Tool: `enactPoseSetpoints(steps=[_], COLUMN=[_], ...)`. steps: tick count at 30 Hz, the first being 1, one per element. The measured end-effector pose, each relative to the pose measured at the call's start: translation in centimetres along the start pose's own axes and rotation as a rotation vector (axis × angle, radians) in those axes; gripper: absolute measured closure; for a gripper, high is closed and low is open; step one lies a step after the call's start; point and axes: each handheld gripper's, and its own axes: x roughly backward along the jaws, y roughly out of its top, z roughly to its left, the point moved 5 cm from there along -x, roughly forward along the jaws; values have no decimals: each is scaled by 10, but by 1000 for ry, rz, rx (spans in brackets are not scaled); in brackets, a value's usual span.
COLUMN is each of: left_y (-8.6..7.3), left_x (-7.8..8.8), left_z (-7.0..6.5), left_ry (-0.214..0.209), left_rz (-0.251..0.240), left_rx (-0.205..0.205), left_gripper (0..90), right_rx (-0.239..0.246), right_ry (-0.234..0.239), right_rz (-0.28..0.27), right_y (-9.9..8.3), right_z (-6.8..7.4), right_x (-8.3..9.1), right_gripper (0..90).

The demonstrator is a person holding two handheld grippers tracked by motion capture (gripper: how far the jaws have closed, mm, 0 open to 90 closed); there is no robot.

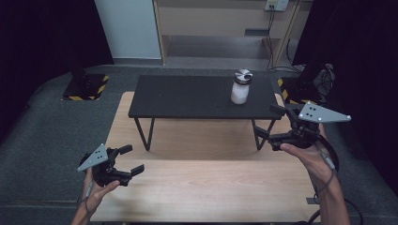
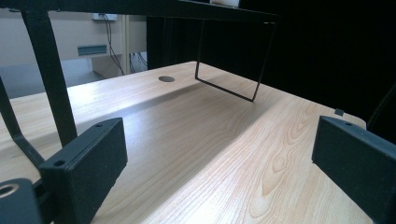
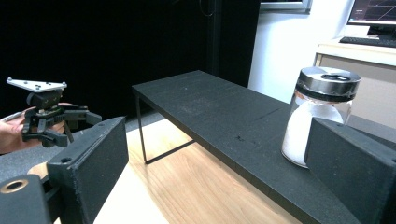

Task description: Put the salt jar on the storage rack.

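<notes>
Ahead of the right hand-held gripper (image 1: 271,127), and a little up from it, a glass jar (image 1: 241,87) of white powder with a metal lid stands upright on a low black shelf (image 1: 187,97) that sits on the wooden bench (image 1: 202,187). This hand-held gripper is plainly the nearer one: it hangs at the shelf's right end, jaws pointing toward the shelf and standing wide apart with nothing between them. In the right gripper view the jar (image 3: 319,116) shows partly behind the right-hand jaw, so it lies off the line between the jaws rather than centred. Its long axis is vertical, so a level grip across the glass body looks the likely approach, once the jaws are lined up on it. The left hand-held gripper (image 1: 133,160) hovers low over the bench's near left part, well apart from the jar, its jaws also spread and empty.
</notes>
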Motion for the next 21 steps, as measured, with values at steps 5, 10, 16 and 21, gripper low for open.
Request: enactPoseSetpoints(steps=[5,10,16,21], left_y=[1,1,1,0], left_x=[0,0,0,0], left_z=[0,1,2,3], left_ry=[0,0,-1,1], left_rz=[-4,-4,-5,-6], left_rx=[-3,-3,-2,3], left_gripper=[22,22,22,22], right_rx=[-11,-20,-49,-48], right_ry=[-3,-44,-58,-55], right_rz=[9,18,32,44], right_y=[-9,-21,-36,-38], right_z=[2,1,-3,-4], right_x=[-4,-10,-19,-22], right_gripper=[62,61,62,64])
